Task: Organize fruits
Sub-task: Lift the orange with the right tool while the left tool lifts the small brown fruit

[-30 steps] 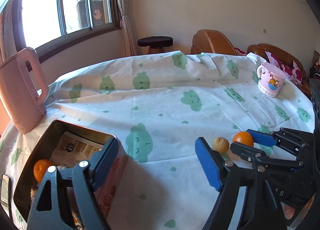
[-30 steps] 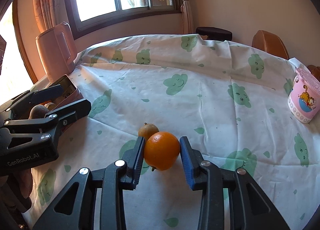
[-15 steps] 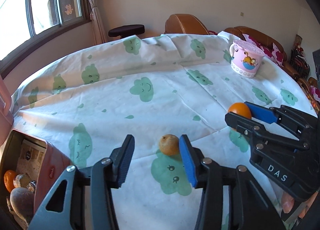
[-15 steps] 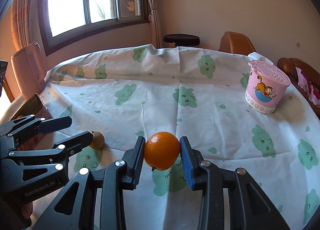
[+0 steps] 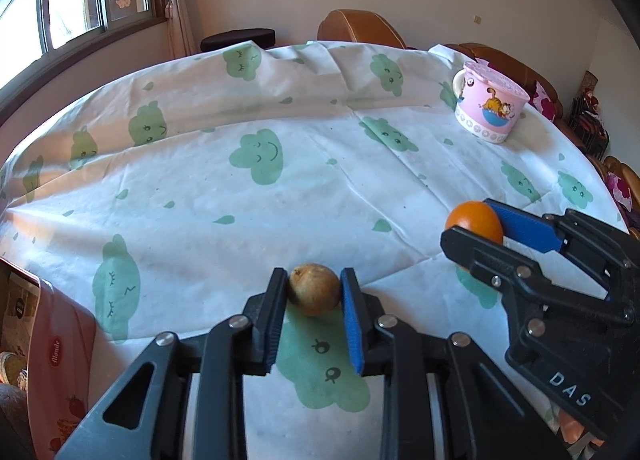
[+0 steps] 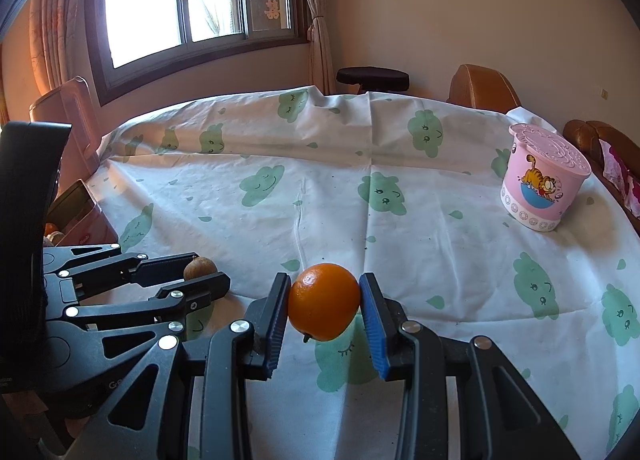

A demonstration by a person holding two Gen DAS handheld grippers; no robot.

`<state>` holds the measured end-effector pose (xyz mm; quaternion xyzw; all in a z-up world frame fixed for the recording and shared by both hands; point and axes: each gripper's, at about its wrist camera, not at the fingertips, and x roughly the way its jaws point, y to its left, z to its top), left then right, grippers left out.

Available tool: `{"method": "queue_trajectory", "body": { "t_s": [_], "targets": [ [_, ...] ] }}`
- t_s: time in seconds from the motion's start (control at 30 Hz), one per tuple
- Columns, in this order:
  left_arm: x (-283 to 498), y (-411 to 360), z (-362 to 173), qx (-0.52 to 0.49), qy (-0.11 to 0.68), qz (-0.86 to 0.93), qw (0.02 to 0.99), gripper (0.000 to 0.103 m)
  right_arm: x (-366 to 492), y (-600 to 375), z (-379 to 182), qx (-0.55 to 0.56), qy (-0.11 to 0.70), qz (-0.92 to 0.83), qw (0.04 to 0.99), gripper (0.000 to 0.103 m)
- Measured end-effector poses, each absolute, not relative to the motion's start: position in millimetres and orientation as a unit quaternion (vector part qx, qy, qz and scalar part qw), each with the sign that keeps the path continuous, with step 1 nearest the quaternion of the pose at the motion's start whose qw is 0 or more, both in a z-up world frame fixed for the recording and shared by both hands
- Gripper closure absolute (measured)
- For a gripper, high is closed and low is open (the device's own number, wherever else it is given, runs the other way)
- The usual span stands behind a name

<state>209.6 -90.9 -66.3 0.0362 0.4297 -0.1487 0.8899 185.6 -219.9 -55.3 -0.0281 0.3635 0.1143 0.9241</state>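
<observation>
Here the desk (image 5: pixel 320 148) is covered by a creased white cloth (image 6: pixel 400 220) printed with green smiling clouds and small green drops, lit by strong sun from a window (image 6: pixel 180 0) with a brown frame and pale curtains. Beyond the far edge stand a dark round stool (image 6: pixel 372 75) and tan leather chairs (image 5: pixel 360 26) against a cream wall.

The left hand-held gripper (image 5: pixel 314 292) is closed around a small brownish fruit (image 5: pixel 314 288) low over the cloth near the front edge, both pads touching its sides. The right hand-held gripper (image 6: pixel 324 302) clamps an orange (image 6: pixel 324 300) between its blue-lined pads, held just above the cloth; in the left view the same orange (image 5: pixel 474 220) shows to the right of the brown fruit, well apart from it.

A pink lidded cup (image 6: pixel 542 184) with a cartoon cat sits on the right side of the desk, far from both fruits. At the left edge stands a reddish box (image 6: pixel 86 220), open at the top, with an orange fruit (image 6: pixel 50 228) and other pieces partly visible inside; what the other pieces are cannot be told. Behind it a pink chair back (image 6: pixel 64 116) rises near the window
</observation>
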Motion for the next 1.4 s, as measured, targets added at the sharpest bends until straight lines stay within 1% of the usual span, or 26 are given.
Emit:
{"method": "queue_trajectory", "body": {
  "t_s": [0.3, 1.4],
  "targets": [
    [206, -87, -62, 0.037, 0.417, -0.124, 0.9, 0.075, 187, -218, -56, -0.025, 0.366, 0.135, 0.92, 0.066],
    [188, -80, -44, 0.042, 0.353, -0.084, 0.931, 0.075, 164, -211, -41, -0.047, 0.304, 0.159, 0.938, 0.065]
  ]
}}
